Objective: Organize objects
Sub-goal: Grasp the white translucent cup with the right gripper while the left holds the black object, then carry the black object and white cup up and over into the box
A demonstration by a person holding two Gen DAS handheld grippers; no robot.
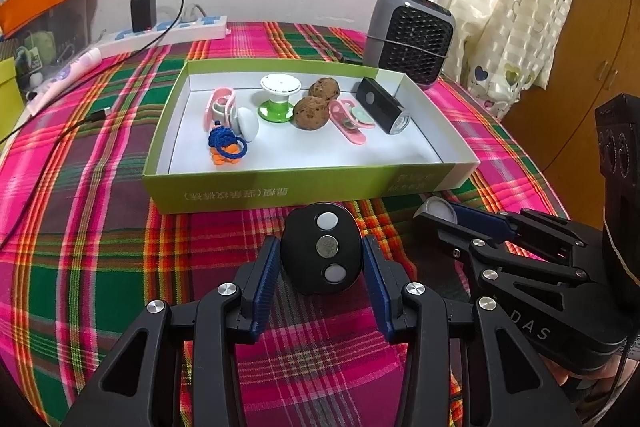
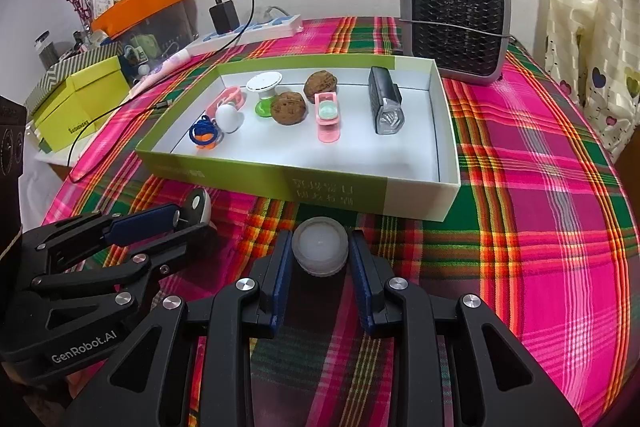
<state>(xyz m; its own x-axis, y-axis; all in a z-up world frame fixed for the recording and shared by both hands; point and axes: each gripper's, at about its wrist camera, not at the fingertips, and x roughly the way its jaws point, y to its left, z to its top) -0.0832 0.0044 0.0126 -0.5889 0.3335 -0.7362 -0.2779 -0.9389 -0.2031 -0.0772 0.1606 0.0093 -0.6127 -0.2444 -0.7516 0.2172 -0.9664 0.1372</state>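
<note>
In the left wrist view my left gripper (image 1: 320, 243) is shut on a black oval remote (image 1: 322, 251) with three round buttons, held just above the plaid cloth. My right gripper (image 2: 320, 239) is shut on a small white round container (image 2: 320, 251). Both hover close in front of the near wall of a green box (image 1: 280, 191) with a white inside. The box holds two walnuts (image 1: 311, 111), two pink clips (image 1: 348, 123), a white-and-green spool (image 1: 278, 95), a black lamp (image 1: 382, 105) and a blue-corded orange figure (image 1: 226, 147). The right gripper (image 1: 460, 223) shows beside the left one, and the left gripper (image 2: 188, 211) shows beside the right one.
A grey fan heater (image 2: 456, 19) stands behind the box at the right. A power strip (image 2: 252, 31) with a black charger and a trailing cable (image 1: 60, 135) lies at the back left. Yellow-green boxes (image 2: 80, 107) sit off the table's left edge. A curtain (image 1: 516, 7) hangs at the right.
</note>
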